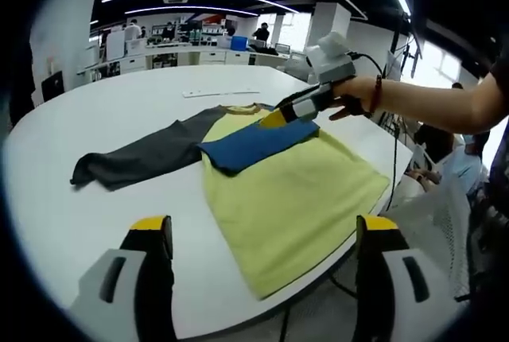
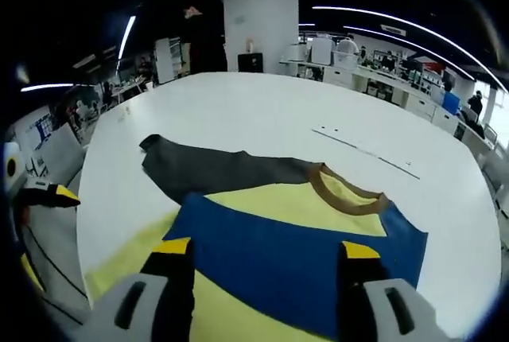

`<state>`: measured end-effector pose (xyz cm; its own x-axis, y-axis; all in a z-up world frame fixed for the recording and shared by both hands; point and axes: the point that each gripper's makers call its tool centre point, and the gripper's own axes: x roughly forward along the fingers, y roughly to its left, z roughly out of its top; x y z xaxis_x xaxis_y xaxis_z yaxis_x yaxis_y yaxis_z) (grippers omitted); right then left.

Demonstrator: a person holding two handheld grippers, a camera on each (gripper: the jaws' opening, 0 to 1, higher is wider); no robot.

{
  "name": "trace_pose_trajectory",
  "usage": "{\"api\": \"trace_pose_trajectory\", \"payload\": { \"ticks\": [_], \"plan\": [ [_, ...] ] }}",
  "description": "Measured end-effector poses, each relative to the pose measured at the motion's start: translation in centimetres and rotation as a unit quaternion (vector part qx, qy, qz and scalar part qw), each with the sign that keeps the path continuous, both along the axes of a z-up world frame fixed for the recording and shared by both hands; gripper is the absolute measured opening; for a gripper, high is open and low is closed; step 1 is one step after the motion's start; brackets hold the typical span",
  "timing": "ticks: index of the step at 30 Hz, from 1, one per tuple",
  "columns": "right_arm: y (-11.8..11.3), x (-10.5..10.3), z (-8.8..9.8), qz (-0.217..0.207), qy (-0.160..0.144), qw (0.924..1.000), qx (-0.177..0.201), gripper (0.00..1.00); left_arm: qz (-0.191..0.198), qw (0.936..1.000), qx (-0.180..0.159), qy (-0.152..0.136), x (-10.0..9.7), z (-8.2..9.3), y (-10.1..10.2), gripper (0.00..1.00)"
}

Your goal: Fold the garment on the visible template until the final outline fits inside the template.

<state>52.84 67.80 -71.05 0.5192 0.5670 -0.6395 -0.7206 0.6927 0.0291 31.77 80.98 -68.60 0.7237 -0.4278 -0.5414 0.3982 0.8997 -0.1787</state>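
The left gripper (image 1: 262,235) hangs wide open and empty over the near edge of a round white table (image 1: 95,119), its yellow-tipped jaws framing a soft yellow cotton shirt (image 1: 294,191) spread flat ahead. The right gripper (image 2: 262,250), jaws also parted wide, hovers low over the folded-in blue sleeve (image 2: 294,254); whether it touches is unclear. Beyond lie a brown ribbed collar (image 2: 342,187) and an outstretched dark grey sleeve (image 2: 215,171).

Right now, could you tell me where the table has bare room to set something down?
Bare table lies beyond the grey sleeve and the collar, and beside the sleeve near the left gripper. The shirt's yellow body crowds the near edge.
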Motion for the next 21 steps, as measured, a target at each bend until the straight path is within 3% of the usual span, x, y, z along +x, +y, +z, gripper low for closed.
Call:
{"api": "trace_pose_trajectory", "payload": {
  "ticks": [11, 21],
  "plan": [
    [-6.9, 1.3, 0.1, -0.051, 0.005, 0.9986, 0.01, 0.75, -0.006, 0.9999, 0.014, 0.001, 0.2, 0.1, 0.0, 0.95],
    [-14.0, 2.1, -0.5, -0.095, 0.011, 0.9954, -0.001, 0.61, -0.005, 0.9999, 0.012, -0.002, 0.4, 0.3, -0.2, 0.95]
  ]
}}
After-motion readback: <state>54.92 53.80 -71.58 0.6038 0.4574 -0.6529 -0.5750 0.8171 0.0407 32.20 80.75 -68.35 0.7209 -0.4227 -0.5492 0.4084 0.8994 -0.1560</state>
